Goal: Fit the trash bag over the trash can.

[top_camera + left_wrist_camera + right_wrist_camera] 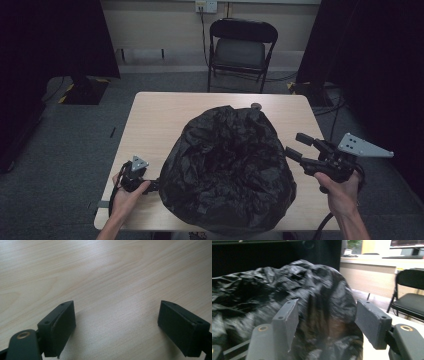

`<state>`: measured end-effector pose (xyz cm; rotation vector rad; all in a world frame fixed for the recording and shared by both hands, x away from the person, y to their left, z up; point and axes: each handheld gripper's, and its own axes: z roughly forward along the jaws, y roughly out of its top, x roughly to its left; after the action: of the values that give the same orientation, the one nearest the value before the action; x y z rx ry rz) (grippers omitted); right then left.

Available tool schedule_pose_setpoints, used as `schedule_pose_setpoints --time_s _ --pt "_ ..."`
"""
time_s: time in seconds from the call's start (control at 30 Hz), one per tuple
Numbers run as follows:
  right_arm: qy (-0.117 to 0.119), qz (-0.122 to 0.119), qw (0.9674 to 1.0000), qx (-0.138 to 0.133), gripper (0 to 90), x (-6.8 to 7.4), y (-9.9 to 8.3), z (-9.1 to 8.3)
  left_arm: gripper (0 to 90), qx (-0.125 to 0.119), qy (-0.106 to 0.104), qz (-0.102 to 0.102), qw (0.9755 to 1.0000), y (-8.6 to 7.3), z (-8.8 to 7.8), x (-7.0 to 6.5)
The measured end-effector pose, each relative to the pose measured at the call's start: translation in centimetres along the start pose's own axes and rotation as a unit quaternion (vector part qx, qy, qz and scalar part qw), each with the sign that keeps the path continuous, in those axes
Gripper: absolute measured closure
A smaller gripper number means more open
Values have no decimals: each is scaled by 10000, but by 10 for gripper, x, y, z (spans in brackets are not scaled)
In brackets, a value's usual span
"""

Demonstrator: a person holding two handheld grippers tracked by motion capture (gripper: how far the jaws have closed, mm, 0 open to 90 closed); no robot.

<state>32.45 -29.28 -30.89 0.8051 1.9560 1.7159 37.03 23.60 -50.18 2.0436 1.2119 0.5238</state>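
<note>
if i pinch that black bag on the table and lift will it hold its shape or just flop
Probably flop: the black bag is thin, crinkled film that slumps over the table. Its glossy folds may slip between the pads. It looks puffed out rather than packed, so likely light, though its contents are hidden.

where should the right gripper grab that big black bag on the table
Probably the crumpled rim of the black bag on its right side, where loose folds stand up thin enough to pinch. Come in level from the right: the right gripper is open, aimed at that flank and apart from it. The bulging body below looks too wide and slippery.
</note>
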Motion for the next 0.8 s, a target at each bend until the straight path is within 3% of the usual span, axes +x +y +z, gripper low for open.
schedule_pose_setpoints --time_s 0.13,0.3,0.53,0.67,0.8 --pt "158 -137 9998 24 426 5 13 2 138 2 0 -2 10000 0 0 0" --pt "303 -278 9990 -172 499 9 35 1 133 3 0 1 10000 0 1 0" --pt "678 -682 9953 116 542 31 63 25 124 5 17 -12 10000 1 1 -1" --pt "825 -781 9930 312 542 39 73 41 124 4 17 -14 10000 1 2 -1" --pt "819 -735 9934 324 458 44 85 53 124 6 18 -14 10000 1 2 -1"
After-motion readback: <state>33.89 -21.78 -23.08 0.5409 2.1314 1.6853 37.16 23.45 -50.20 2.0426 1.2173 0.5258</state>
